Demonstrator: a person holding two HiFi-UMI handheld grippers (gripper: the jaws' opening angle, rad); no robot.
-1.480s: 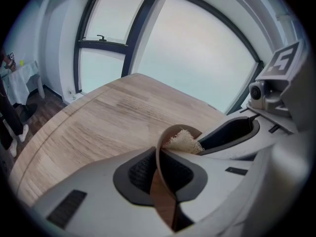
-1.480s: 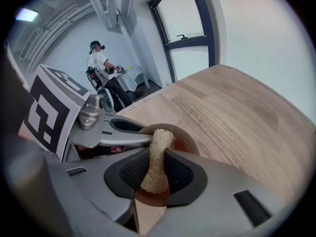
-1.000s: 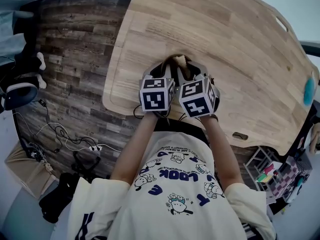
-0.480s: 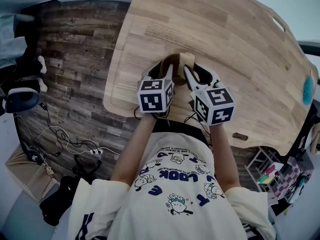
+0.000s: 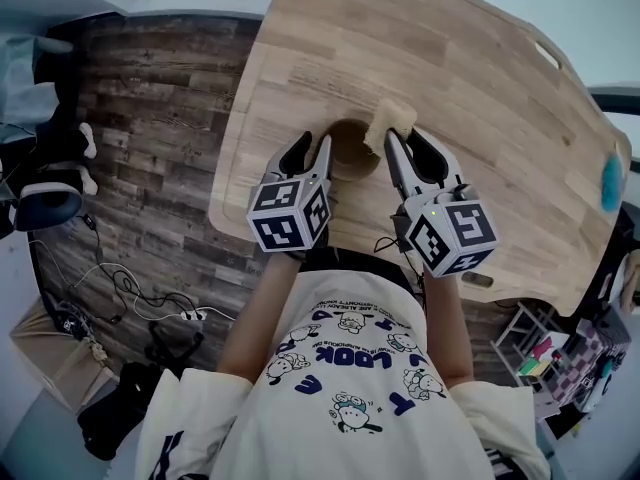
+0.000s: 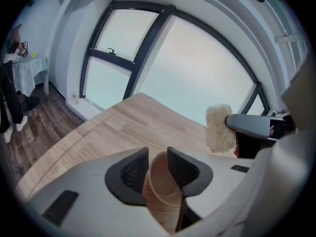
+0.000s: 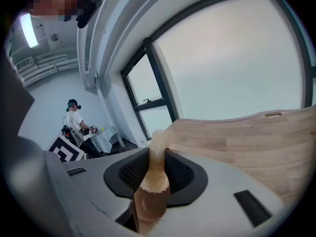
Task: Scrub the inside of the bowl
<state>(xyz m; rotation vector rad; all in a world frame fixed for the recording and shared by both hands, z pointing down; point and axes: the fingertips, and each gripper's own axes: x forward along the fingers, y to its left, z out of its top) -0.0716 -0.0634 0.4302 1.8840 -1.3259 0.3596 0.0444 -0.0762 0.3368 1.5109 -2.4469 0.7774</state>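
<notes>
The small, round wooden bowl (image 5: 350,150) stands mouth up on the table (image 5: 480,88), just above centre of the head view. A pale, coarse scrub pad (image 5: 393,118) hangs at its upper right rim, perhaps touching it, pinched in the right gripper (image 5: 408,146).

pale tan round wooden bowl (image 5: 352,148), darker brown inside. cream-beige coarse fibre scrub pad (image 5: 392,120), speckled. light oak wooden tabletop (image 5: 480,88) with straight grain. dark plank floor (image 5: 150,118) is patchy brown-grey. white cotton T-shirt (image 5: 340,388) carries a navy cartoon print.
</notes>
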